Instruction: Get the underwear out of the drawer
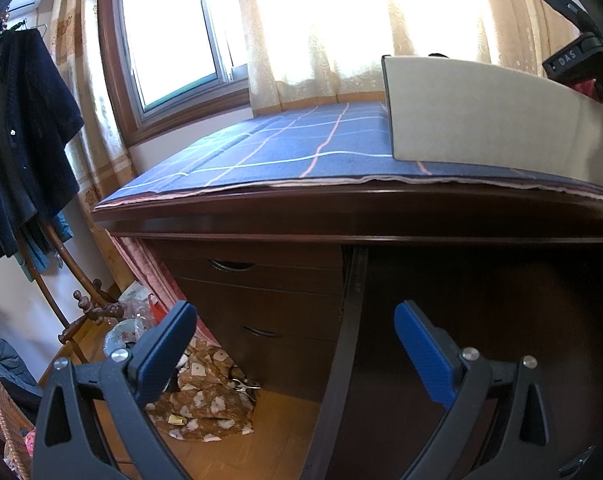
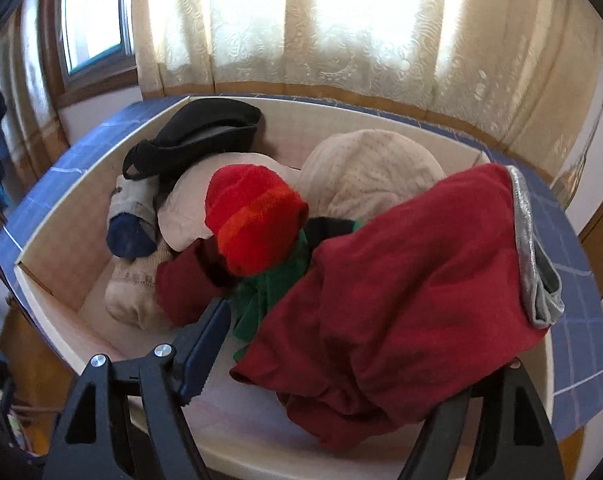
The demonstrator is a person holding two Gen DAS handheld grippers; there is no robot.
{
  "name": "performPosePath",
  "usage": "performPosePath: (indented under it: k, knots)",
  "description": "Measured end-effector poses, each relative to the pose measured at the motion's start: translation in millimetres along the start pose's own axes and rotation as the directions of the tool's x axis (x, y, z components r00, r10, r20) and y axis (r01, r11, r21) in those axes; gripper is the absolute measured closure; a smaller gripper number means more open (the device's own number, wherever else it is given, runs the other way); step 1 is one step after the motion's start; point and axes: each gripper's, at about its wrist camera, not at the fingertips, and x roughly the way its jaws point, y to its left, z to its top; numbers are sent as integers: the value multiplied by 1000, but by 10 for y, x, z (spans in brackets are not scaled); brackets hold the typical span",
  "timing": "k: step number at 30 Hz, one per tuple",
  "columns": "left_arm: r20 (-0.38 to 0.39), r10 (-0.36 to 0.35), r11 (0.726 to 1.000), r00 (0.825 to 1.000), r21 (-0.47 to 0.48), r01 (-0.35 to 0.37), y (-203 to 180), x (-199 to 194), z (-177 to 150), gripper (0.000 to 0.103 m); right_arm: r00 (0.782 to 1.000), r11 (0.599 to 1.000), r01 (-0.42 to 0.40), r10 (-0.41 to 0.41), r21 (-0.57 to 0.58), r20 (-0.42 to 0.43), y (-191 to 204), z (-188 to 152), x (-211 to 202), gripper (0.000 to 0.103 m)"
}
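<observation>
Drawer [image 2: 53, 240] w/ socks, hats, dark-red underwear [image 2: 401, 300]; R gripper [image 2: 341, 344] jaws released over it, L gripper [image 1: 297, 344] jaws apart.

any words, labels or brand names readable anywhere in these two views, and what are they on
"DAS": white letters on the black body of the right gripper, top right of the left wrist view.
Grey sock in the white box: a small dark mark near its cuff, too blurred to read.
Cream sock: a stitched band, no letters legible.
Nothing else readable in either view.

dark red underwear [image 2: 401, 300] draped (crumpled) over drawer [image 2: 57, 240] rim
</observation>
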Motion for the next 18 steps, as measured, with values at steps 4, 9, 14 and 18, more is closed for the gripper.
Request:
performPosePath:
  k: [4,9,14,18]
  knots:
    - [-1,3,1000,1000,1,-3,-7,-11,1,2,1000,1000,-16,16,5,9,-17,-60,-45,24]
    - [0,6,1000,1000,5,-6,-22,-18,5,2,999,999,-32,31,36,16,-61,-104,-78,24]
    - [0,6,1000,1000,4,-6,-24,-19,5,2,998,999,-18,16,38,68,-53,-147,-167,24]
    - [-1,5,1000,1000,4,-5,-26,-22,4,2,992,999,-30,26,37,122,-19,-215,-318,24]
